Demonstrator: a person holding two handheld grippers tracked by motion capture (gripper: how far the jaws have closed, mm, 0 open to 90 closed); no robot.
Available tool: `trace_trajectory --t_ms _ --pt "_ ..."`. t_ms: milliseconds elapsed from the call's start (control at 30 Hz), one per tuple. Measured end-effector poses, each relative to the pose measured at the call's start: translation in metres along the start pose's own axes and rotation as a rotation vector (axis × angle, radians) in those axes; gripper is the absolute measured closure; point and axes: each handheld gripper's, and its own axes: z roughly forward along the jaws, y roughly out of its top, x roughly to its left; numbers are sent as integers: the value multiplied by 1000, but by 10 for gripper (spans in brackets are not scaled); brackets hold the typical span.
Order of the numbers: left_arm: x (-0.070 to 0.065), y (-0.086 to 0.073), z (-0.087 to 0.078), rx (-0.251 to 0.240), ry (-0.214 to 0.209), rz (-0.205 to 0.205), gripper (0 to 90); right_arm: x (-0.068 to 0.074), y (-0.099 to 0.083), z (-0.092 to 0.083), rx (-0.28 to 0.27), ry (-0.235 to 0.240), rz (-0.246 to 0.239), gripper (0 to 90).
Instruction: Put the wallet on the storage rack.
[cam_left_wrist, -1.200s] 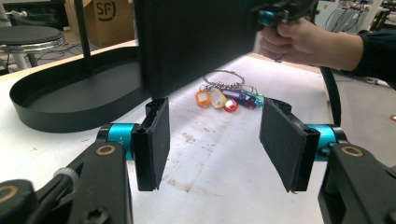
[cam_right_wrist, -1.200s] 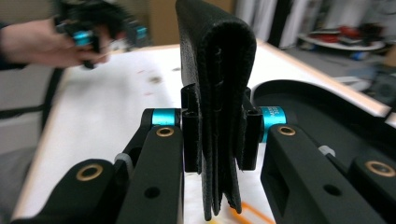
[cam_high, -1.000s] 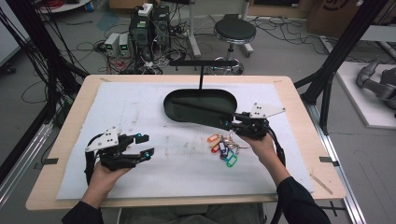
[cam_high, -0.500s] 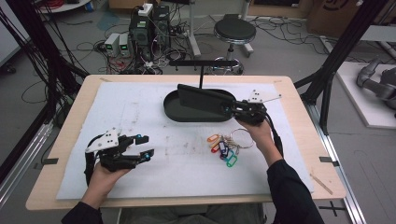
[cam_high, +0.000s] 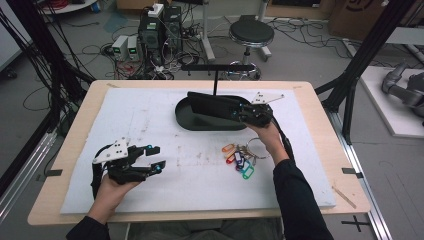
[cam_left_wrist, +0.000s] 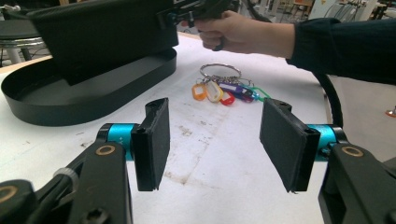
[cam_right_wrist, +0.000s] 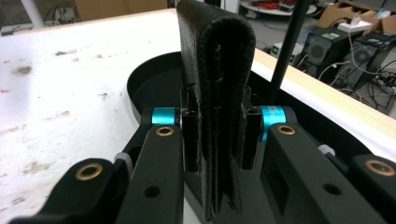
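- The wallet (cam_high: 215, 105), black and folded, is clamped between the pads of the right gripper (cam_high: 243, 112) and held over the black oval tray (cam_high: 186, 119), seemingly clear of the tray floor.
- Its folded edge points away from the gripper, toward the tray's left end.
- A thin black post (cam_high: 215, 82) stands at the tray's far rim.
- The key bunch (cam_high: 240, 159) lies just in front of the tray, on the white mat (cam_high: 150, 125).
- The left gripper (cam_high: 156, 157) sits well left of the tray, near the front, jaws parted and empty, open mat around it.
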Motion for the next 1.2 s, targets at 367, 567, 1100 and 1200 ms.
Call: trace_trajectory --t_ms 367,567,1100,1200 --pt "0 -2 -2 -3 -11 1 438 -12 -16 15 -18 -17 79 770" --pt "-1 -2 0 1 -15 0 438 -11 -20 21 -33 -23 109 767" --pt "-2 -2 3 14 -23 4 433 -15 -25 21 132 -127 79 681" --pt "-2 -2 4 18 -23 6 430 -15 -25 20 139 -152 89 647"
